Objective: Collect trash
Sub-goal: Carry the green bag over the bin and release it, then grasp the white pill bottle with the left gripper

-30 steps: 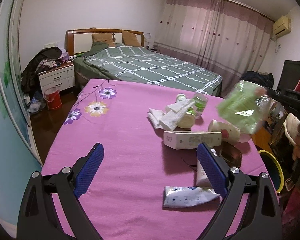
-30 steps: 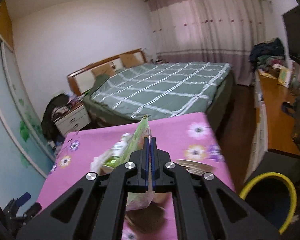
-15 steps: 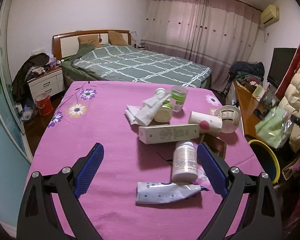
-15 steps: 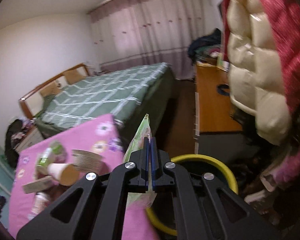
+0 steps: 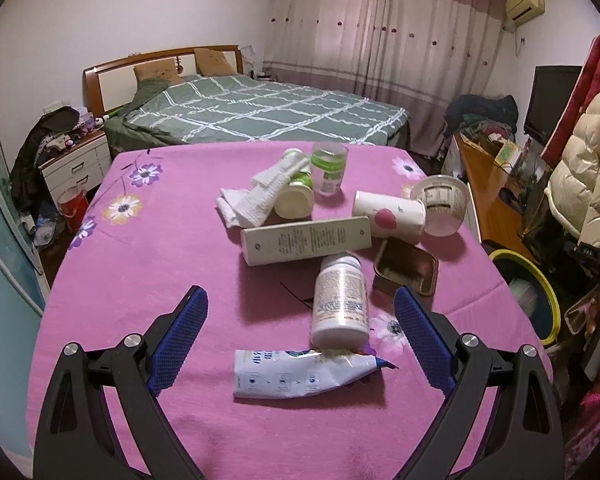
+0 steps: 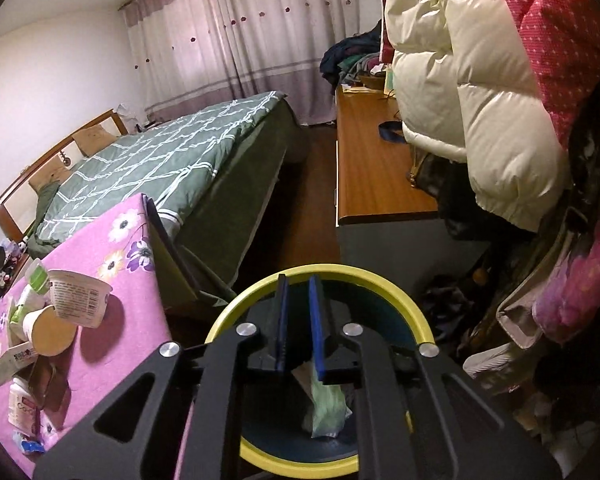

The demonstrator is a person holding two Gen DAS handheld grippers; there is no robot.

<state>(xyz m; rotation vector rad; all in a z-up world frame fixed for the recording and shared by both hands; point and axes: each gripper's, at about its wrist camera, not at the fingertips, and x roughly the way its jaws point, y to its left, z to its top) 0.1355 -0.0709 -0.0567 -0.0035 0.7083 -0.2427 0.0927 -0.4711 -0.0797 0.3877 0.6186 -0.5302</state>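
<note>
My right gripper (image 6: 299,320) is opening over the bin (image 6: 396,292), green bag (image 6: 326,404) dropping free; left gripper (image 5: 300,340) gapes, bottle (image 5: 340,300) at twelve.

Pink floral tablecloth (image 5: 172,264); yellow-rimmed bin (image 6: 380,280) (dark inside); green checked bedspread (image 5: 260,116)

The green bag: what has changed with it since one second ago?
The right gripper carried the green bag from over the table to the bin; its jaws are opening and the bag drops inside. The left gripper stayed open over the table's trash.
</note>
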